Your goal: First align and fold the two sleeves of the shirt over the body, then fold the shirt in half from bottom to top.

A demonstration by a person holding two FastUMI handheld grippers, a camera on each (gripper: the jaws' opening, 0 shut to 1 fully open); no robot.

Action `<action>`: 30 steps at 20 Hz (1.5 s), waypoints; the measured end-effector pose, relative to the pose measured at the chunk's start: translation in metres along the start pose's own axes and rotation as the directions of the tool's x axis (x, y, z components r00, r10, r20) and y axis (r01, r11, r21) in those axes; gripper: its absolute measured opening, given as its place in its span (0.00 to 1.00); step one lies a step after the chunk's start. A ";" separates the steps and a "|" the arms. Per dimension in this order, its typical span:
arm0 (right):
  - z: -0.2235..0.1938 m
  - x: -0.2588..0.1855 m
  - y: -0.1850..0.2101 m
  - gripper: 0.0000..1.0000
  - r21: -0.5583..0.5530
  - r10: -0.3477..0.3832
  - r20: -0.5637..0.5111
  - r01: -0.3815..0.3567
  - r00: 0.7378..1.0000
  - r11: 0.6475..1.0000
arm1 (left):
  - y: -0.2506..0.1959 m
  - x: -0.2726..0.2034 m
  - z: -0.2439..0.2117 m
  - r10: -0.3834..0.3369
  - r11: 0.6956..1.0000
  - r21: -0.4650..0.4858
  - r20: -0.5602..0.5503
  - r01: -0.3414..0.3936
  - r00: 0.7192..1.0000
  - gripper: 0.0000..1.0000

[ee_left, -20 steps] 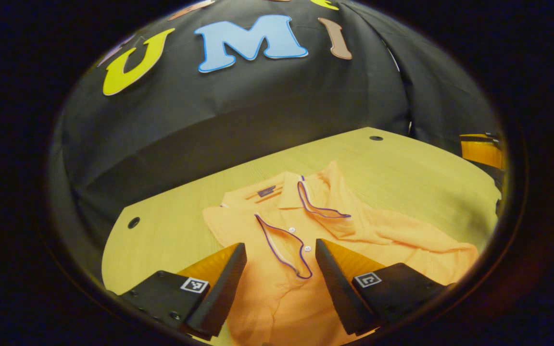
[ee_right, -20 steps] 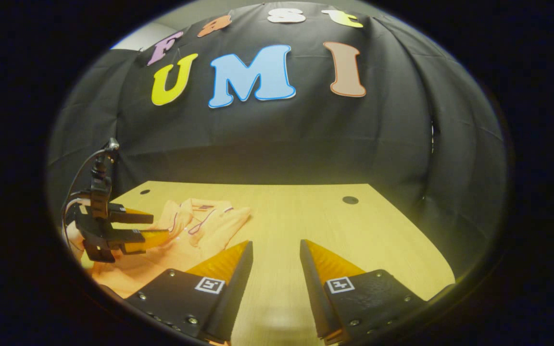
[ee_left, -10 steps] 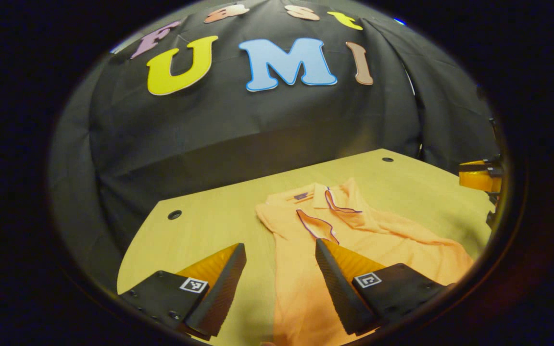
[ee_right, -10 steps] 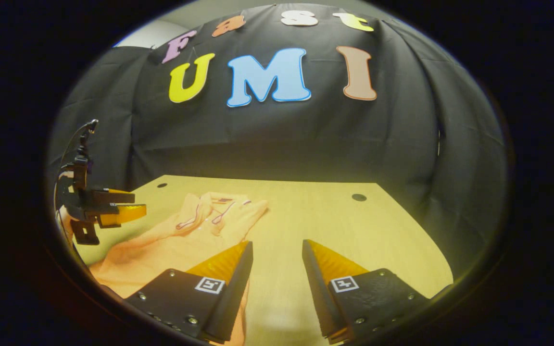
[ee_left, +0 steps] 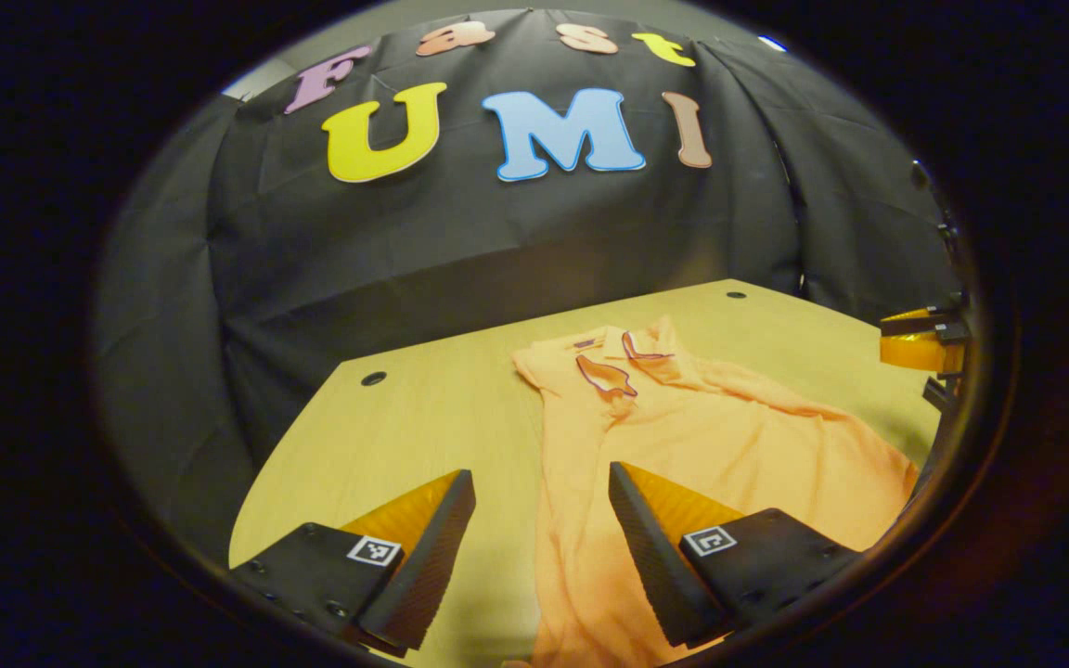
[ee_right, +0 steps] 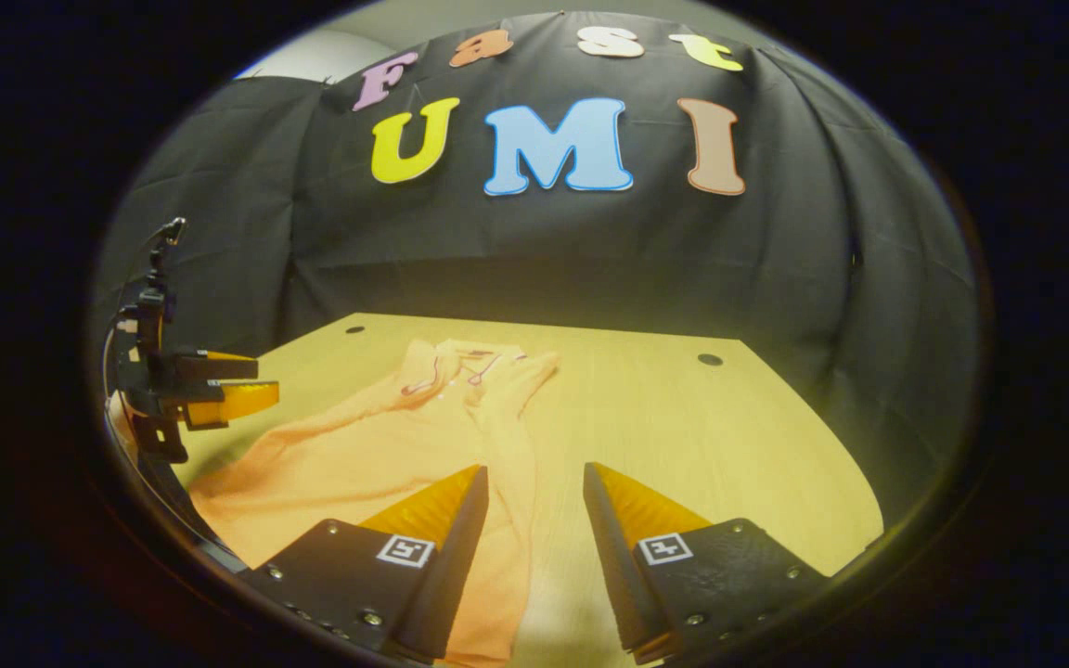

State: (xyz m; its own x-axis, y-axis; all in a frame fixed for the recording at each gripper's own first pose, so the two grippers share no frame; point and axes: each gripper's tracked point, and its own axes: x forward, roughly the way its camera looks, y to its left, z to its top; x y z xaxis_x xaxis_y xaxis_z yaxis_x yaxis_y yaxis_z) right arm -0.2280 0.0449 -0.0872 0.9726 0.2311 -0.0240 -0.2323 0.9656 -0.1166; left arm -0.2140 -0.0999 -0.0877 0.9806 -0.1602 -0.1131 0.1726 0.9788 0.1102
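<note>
Already both sleeves look folded in over the body of the shirt [ee_left: 683, 445], which lies lengthwise on the table [ee_left: 423, 417], collar [ee_left: 613, 357] toward the far edge and hem at the near edge. By my reckoning the bottom-to-top fold is left. I count one shirt, one table, two grippers. Both hover above the hem end, the left gripper [ee_left: 542, 543] and the right gripper [ee_right: 534, 547], each with jaws spread wide and holding nothing.

A light wooden surface [ee_right: 683, 436] with small round holes [ee_right: 709, 359] stands against the creased black cloth wall [ee_right: 544, 260], warmly lit.
</note>
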 end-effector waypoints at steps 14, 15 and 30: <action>-0.105 -0.037 0.048 0.66 0.083 0.052 -0.079 -0.045 0.996 0.996 | -0.015 -0.079 -0.124 0.079 0.994 -0.061 -0.097 -0.085 0.992 0.97; -0.111 -0.038 0.048 0.66 0.085 0.049 -0.088 -0.041 0.995 0.996 | -0.014 -0.083 -0.122 0.086 0.993 -0.070 -0.070 -0.091 0.994 0.92; -0.124 -0.041 0.071 0.10 0.091 0.007 0.055 -0.012 0.998 0.996 | -0.024 -0.079 -0.128 0.111 0.985 -0.136 0.055 -0.103 0.992 0.44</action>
State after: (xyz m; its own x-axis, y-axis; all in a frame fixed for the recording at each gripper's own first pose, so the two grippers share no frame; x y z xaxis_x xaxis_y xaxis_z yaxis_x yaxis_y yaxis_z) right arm -0.2839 0.0888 -0.2179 0.9692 0.2445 0.0301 -0.2438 0.9695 -0.0257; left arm -0.3078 -0.0945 -0.2077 0.9973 -0.0571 -0.0460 0.0565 0.9983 -0.0143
